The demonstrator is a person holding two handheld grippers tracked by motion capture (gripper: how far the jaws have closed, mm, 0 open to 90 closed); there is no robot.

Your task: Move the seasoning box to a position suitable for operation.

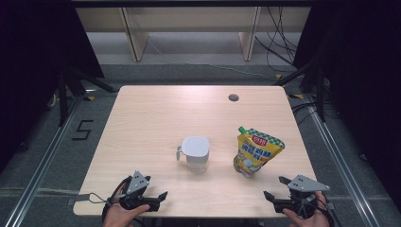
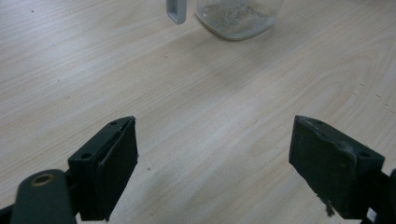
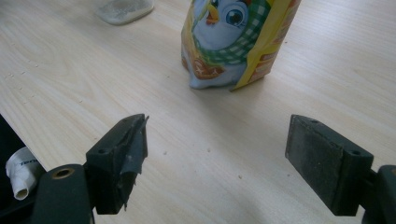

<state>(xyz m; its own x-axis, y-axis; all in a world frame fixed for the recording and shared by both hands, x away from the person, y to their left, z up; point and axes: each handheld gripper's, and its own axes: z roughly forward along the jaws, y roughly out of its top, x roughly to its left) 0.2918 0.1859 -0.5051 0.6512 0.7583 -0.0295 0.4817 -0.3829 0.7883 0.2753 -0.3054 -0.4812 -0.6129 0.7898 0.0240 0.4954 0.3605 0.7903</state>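
A clear jar with a white lid (image 1: 195, 152) and a small side handle stands at the table's middle; its base (image 2: 238, 16) appears at the top of the left gripper view. To its right stands a yellow spouted pouch (image 1: 255, 151) with a green cap, its penguin print (image 3: 233, 37) facing the right gripper view. My left gripper (image 1: 158, 198) rests open near the front left edge, nothing between its pads. My right gripper (image 1: 274, 188) sits open near the front right edge, just short of the pouch, with bare table between its jaws.
The light wooden table (image 1: 156, 118) has a round cable hole (image 1: 233, 98) at the back right. Dark curtains flank both sides, with metal rails on the floor and cables behind the table. A white tube end (image 3: 18, 175) shows beside the right gripper's left jaw.
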